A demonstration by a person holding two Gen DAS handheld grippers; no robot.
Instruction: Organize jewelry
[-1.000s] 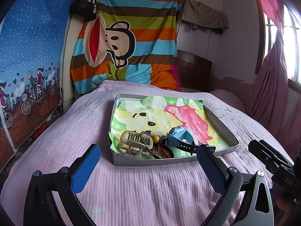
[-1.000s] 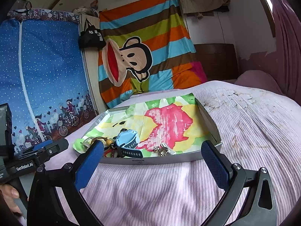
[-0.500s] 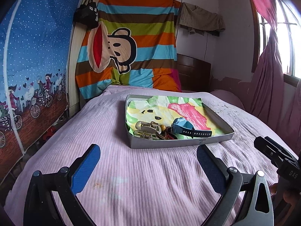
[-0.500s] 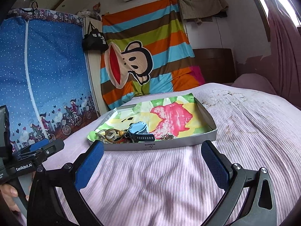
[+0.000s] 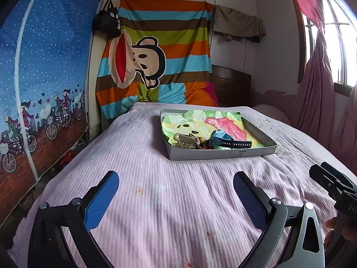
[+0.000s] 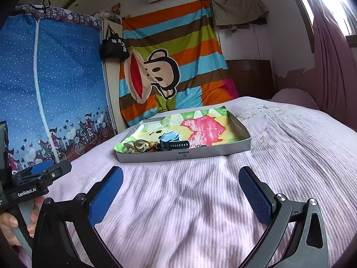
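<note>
A shallow grey box (image 5: pixel 214 154) lined with bright printed paper lies on the pink bed (image 5: pixel 156 178); it also shows in the right wrist view (image 6: pixel 185 155). In its near left corner lie a blue watch (image 5: pixel 219 137) (image 6: pixel 170 139), a beige clasp piece (image 5: pixel 184 140) and a beaded tangle (image 6: pixel 151 145). My left gripper (image 5: pixel 176 197) is open and empty, well short of the box. My right gripper (image 6: pixel 180 192) is open and empty, also short of the box.
A blue printed wardrobe (image 5: pixel 40 84) stands along the bed's left side. A striped monkey cloth (image 5: pixel 154 60) hangs at the head. Pink curtains (image 5: pixel 319 84) and a window are on the right. The bed's left edge drops off near the wardrobe.
Both grippers have pulled back from the box and risen; the box looks smaller and farther away. Both stay open and empty.
</note>
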